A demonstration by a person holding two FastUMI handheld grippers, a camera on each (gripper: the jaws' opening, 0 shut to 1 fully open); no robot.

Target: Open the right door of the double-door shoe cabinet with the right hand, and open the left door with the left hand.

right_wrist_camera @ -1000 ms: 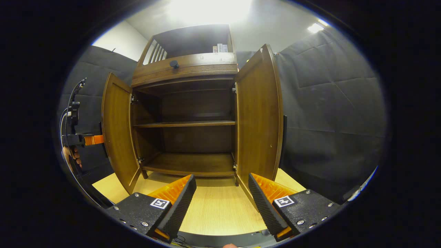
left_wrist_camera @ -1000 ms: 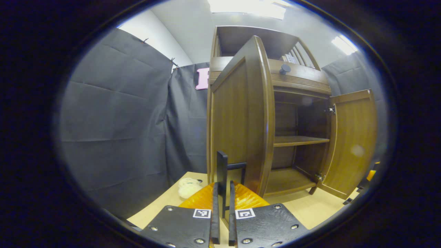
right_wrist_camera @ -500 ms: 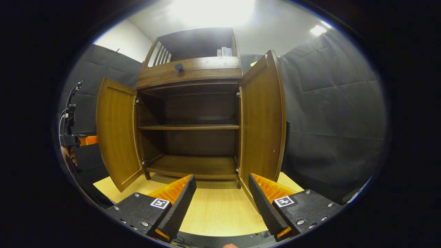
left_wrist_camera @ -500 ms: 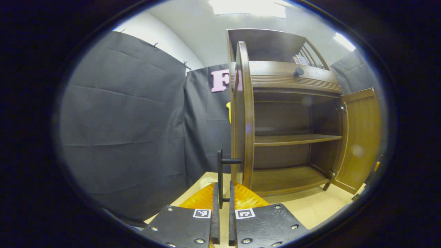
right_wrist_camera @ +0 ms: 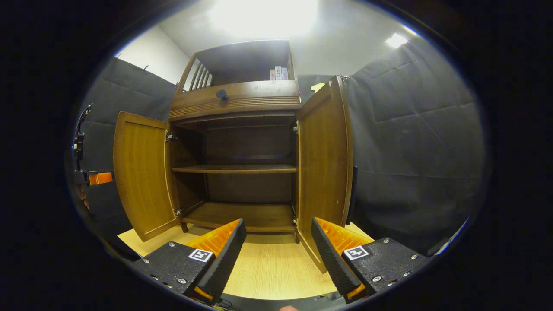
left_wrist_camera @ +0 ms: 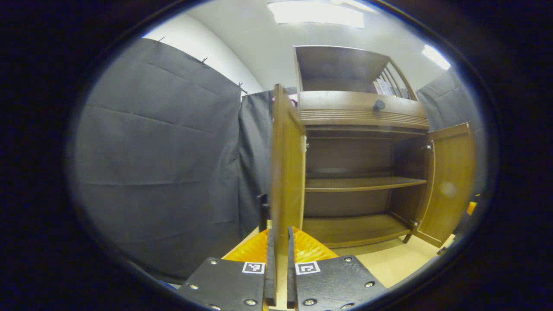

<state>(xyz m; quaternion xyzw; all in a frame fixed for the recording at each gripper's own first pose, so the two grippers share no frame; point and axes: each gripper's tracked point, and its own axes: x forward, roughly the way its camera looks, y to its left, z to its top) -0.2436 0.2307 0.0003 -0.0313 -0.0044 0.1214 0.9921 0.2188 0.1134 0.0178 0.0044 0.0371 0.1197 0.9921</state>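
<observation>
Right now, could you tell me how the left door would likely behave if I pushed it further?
The left door probably swings as one rigid wooden panel on its hinges. The cabinet looks tall, so hard pushes might rock it.

In the left gripper view, the handle [left_wrist_camera: 262,211] of the left door [left_wrist_camera: 286,172] is largely hidden behind the door's edge, so a grip by the fingers [left_wrist_camera: 270,276] cannot be judged. The other gripper [left_wrist_camera: 470,208] is cut off at 3 o'clock. In the right gripper view, the far gripper [right_wrist_camera: 93,178] at 9 o'clock is too small to judge. Items [right_wrist_camera: 278,73] in the top compartment are too small to identify.
</observation>
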